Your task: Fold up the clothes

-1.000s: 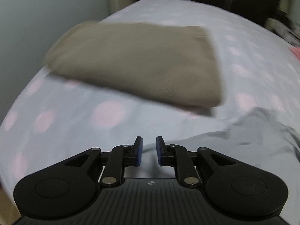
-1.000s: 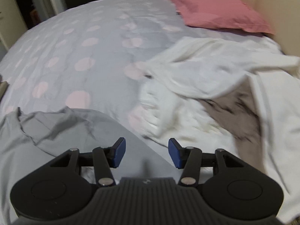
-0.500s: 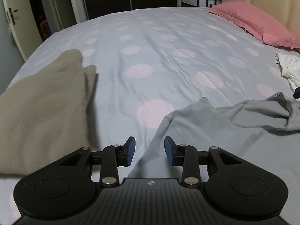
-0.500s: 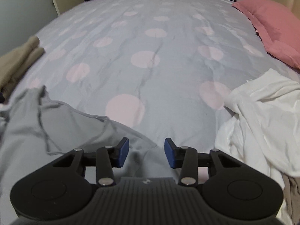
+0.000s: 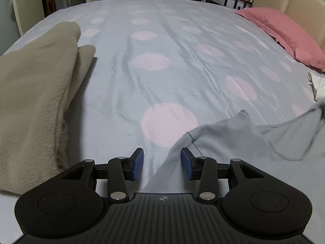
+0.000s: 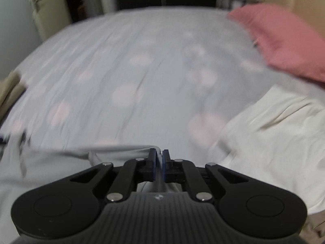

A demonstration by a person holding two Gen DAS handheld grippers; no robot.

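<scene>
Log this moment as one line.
left gripper open over grey garment edge | right gripper shut on grey garment | bed

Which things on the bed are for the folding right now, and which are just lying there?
For the folding now:
- grey garment, pinched by the right gripper
- left gripper, open at the garment's edge

Just lying about:
- folded tan cloth
- white heap of laundry, probably next
- pink pillow
- dotted bedsheet

Left gripper (image 5: pixel 162 163) gapes; right gripper (image 6: pixel 159 165) is pinched closed.
</scene>
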